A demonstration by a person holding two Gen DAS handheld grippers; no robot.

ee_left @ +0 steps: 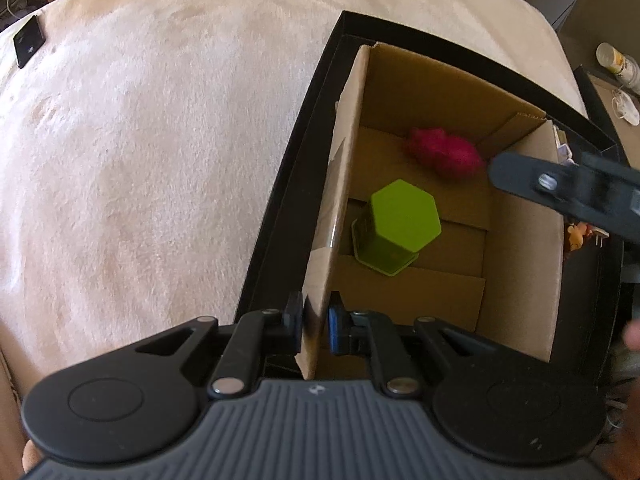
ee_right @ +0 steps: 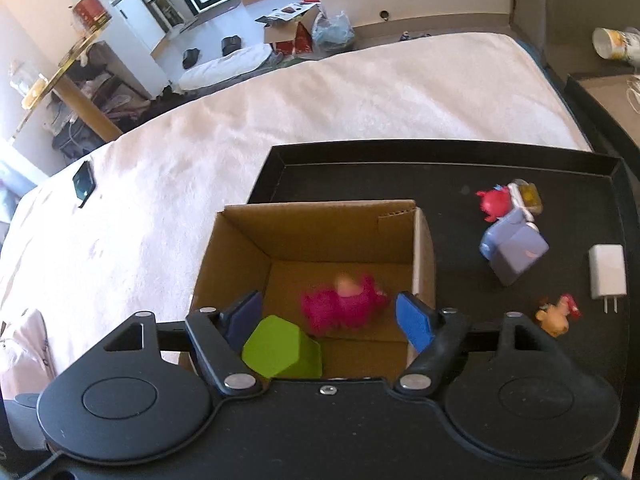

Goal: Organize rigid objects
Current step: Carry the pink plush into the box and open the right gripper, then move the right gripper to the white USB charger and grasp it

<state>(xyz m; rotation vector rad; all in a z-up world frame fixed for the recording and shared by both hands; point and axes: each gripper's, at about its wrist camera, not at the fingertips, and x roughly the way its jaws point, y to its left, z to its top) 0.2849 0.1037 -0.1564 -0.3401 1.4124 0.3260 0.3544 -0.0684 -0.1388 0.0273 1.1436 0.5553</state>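
A cardboard box (ee_left: 516, 240) (ee_right: 236, 248) stands in a black tray (ee_left: 280, 184) (ee_right: 440, 168) on a cream blanket. Inside it lie a green hexagonal block (ee_left: 400, 220) (ee_right: 280, 346) and a fuzzy pink toy (ee_left: 444, 152) (ee_right: 344, 308). My left gripper (ee_left: 314, 320) is shut on the box's left wall. My right gripper (ee_right: 334, 318) is open above the box, with the pink toy blurred below its jaws; one of its fingers (ee_left: 560, 188) shows in the left wrist view over the box's right side.
On the tray right of the box lie a red figure (ee_right: 494, 202), a blue-purple block toy (ee_right: 514, 252), a white charger (ee_right: 607, 276) and a small orange figure (ee_right: 556, 314). A black phone (ee_left: 28, 40) (ee_right: 84, 184) lies on the blanket. A can (ee_right: 616, 42) stands at far right.
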